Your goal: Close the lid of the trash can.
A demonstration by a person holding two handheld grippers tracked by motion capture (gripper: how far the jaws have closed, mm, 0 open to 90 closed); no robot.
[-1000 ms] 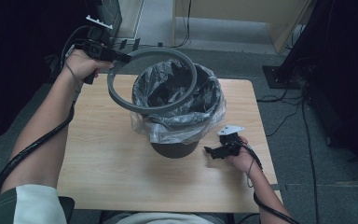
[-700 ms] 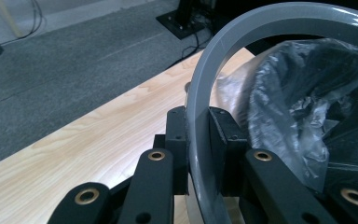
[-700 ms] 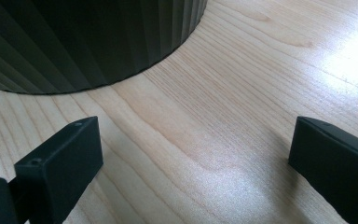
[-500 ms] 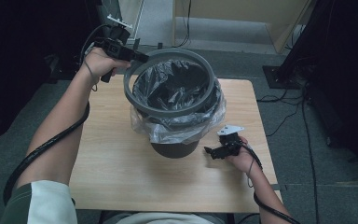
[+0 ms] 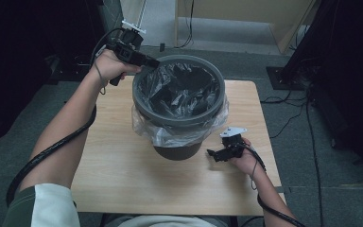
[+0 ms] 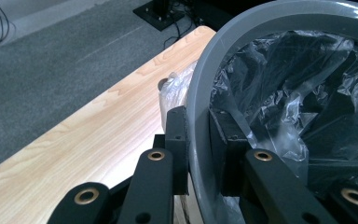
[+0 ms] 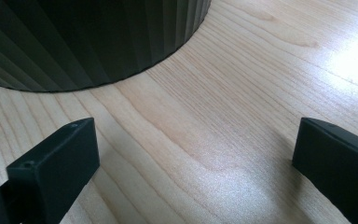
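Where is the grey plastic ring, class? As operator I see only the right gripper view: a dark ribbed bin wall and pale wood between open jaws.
Observer: The left gripper is shut on the grey plastic ring, with one jaw outside its wall and one inside.
Operator: Is the ring on the bin?
Observer: It lies round the top of the dark ribbed bin, over the clear plastic liner.
Operator: And my gripper?
Observer: The right gripper is low over the wooden table, beside the bin, not touching it.
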